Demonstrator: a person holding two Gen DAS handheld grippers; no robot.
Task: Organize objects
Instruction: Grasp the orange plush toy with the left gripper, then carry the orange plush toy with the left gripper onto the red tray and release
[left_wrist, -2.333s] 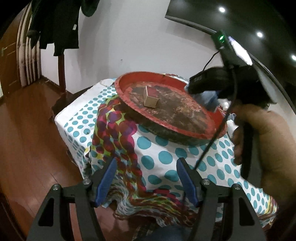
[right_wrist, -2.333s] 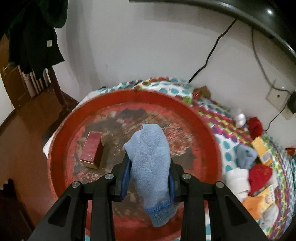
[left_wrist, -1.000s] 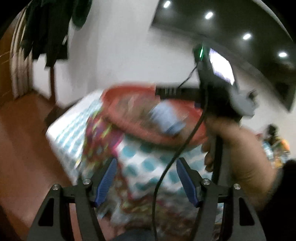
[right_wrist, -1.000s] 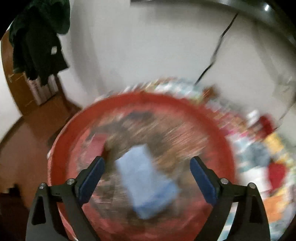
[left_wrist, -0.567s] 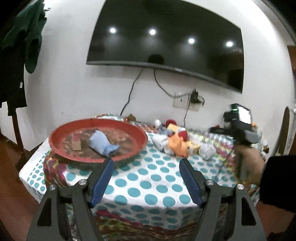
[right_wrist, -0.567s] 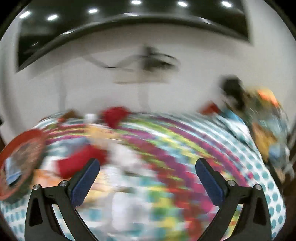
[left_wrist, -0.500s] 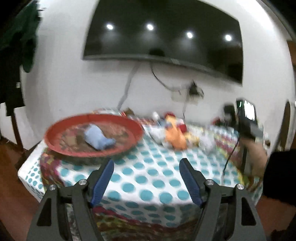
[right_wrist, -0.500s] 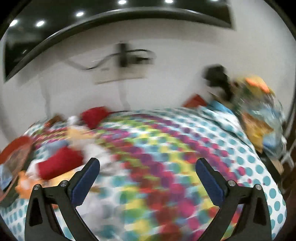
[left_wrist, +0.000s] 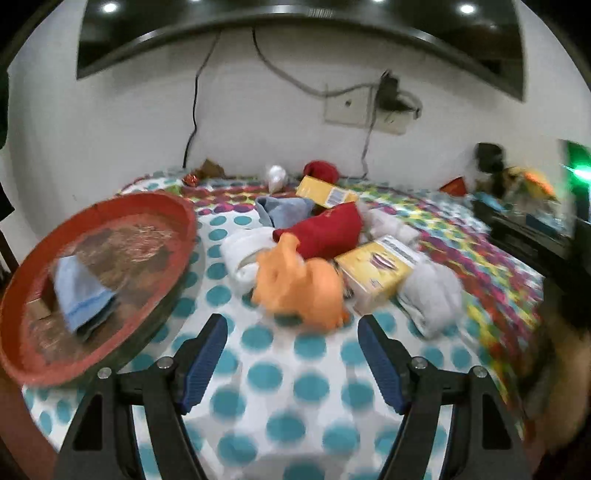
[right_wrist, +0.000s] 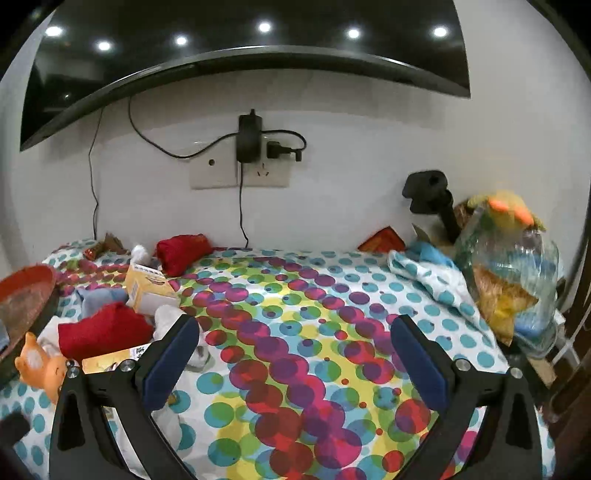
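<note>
The red tray (left_wrist: 110, 206) sits at the left end of the table, on the dotted tablecloth (left_wrist: 280, 373). In it lies a light blue sock (left_wrist: 79, 291), crumpled, with a small tan box (left_wrist: 37, 308) just beside it toward the tray's near rim (the tray's floor looks worn and mottled brown).

The rest waits in a loose heap right of the tray: an orange toy (left_wrist: 299, 284) nearest the camera, a red cloth (left_wrist: 325, 229) behind it, a white sock (left_wrist: 243, 254) touching the toy's left side, a yellow box (left_wrist: 373, 266) to its right, and a grey-white sock (left_wrist: 432, 295) beyond that. A grey-blue sock (left_wrist: 284, 210) and a second yellow box (left_wrist: 325, 192) lie farther back.

The left gripper (left_wrist: 291, 350) stands wide apart, holding nothing, just short of the orange toy. The right gripper (right_wrist: 291, 354) is likewise spread wide and empty, over bare cloth well right of the heap.
</note>
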